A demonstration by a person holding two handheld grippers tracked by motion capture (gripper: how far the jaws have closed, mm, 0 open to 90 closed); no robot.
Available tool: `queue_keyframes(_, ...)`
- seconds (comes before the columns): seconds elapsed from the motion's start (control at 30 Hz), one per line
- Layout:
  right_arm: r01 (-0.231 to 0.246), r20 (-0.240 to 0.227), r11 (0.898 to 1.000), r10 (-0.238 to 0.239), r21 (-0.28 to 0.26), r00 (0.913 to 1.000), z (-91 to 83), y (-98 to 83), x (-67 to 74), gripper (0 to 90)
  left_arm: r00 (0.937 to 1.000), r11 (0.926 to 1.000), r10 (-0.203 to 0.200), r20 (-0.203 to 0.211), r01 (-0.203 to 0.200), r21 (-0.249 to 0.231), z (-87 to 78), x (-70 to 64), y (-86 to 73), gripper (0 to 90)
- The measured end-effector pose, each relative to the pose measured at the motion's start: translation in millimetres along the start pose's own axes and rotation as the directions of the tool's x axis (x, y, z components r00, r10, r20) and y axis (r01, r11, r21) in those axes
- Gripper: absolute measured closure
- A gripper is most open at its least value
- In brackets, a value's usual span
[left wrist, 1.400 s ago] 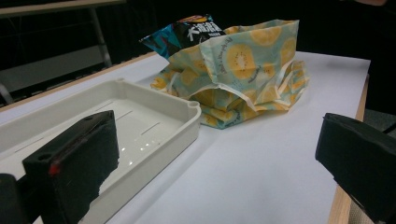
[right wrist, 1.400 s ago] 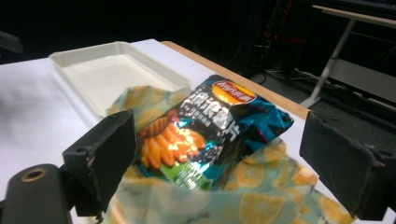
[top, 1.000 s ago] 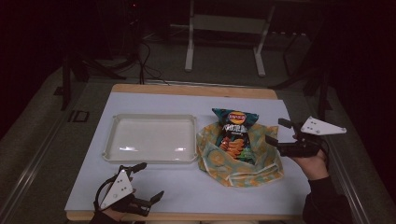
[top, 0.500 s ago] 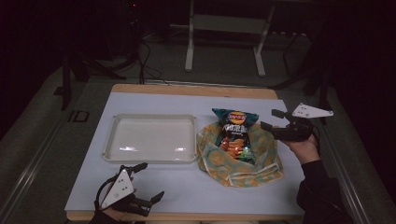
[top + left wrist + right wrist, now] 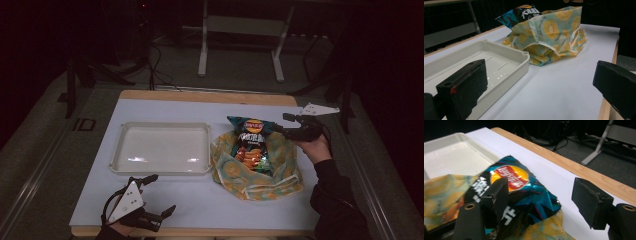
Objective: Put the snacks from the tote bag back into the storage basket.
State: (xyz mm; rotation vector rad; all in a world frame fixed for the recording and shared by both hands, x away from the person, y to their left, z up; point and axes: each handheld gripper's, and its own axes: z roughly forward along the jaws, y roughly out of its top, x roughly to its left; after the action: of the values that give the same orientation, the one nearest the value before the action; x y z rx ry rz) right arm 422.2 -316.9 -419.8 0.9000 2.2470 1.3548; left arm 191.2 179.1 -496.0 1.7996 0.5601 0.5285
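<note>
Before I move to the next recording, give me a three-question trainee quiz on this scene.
1. True or false: the chip bag lies in the white tray.
2. What is the right gripper reaching for? A) the tray B) the chip bag C) the table edge
3. What does the chip bag rest on?

Key:
1. False; the tray holds nothing.
2. B; its jaws stand open at the bag's top corner.
3. A yellow fruit-print cloth bag.
</note>
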Motion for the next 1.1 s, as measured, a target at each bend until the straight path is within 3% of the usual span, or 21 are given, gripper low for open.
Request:
queue_keyframes(0.4,-0.046,0.01,0.998,0.046,0.044,0.9989,24.3,-11.3,-21.1,29.7,1.0,1.0,0.002,0.002,-0.002,0.006,0.7,0.3,-0.6,0.1)
queue_keyframes(0.6,-0.065,-0.02,0.994,0.067,0.082,0.9975,40.1,-25.0,-28.3,30.0,1.0,1.0,-0.002,0.006,0.002,0.009,1.3,1.0,-1.0,0.1)
queue_keyframes(0.87,-0.054,-0.078,0.991,0.064,0.123,0.9949,50.1,-30.7,-30.9,38.9,1.0,0.9999,-0.008,0.005,0.008,0.013,2.0,2.0,-1.7,0.1)
queue_keyframes(0.9,-0.052,-0.089,0.989,0.065,0.136,0.994,53.1,-31.6,-31.4,44.1,0.9999,0.9999,-0.007,0.007,0.007,0.014,2.3,1.9,-1.8,0.1)
queue_keyframes(1.1,-0.061,-0.128,0.987,0.081,0.151,0.9885,57.9,-33.6,-32.2,54.4,0.9999,0.9999,-0.005,0.011,0.005,0.015,2.4,1.6,-1.8,0.1)
